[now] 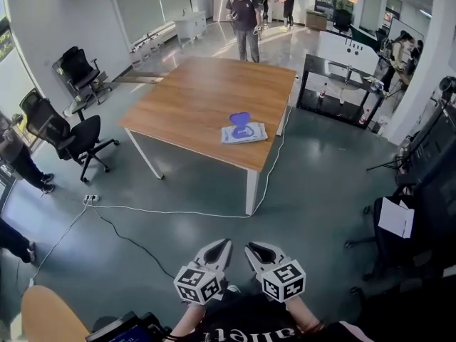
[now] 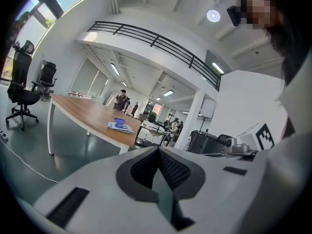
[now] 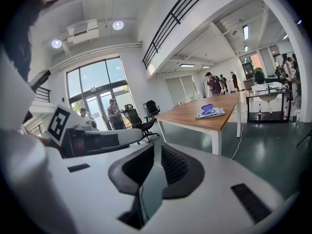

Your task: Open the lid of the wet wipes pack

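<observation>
The wet wipes pack (image 1: pixel 244 132) lies flat near the front right edge of the wooden table (image 1: pixel 187 98). Its blue lid (image 1: pixel 240 119) stands raised above the pack. The pack also shows far off in the left gripper view (image 2: pixel 120 126) and the right gripper view (image 3: pixel 209 112). My left gripper (image 1: pixel 219 246) and right gripper (image 1: pixel 256 249) are held side by side close to my body, well short of the table over the floor. Both are shut with nothing between the jaws (image 2: pixel 157 149) (image 3: pixel 155 145).
Black office chairs (image 1: pixel 68 130) (image 1: pixel 82 70) stand left of the table. A white cable (image 1: pixel 178 212) runs across the floor in front of it. A black desk (image 1: pixel 342 84) and dark equipment (image 1: pixel 427 162) are on the right. A person (image 1: pixel 246 20) stands beyond the table.
</observation>
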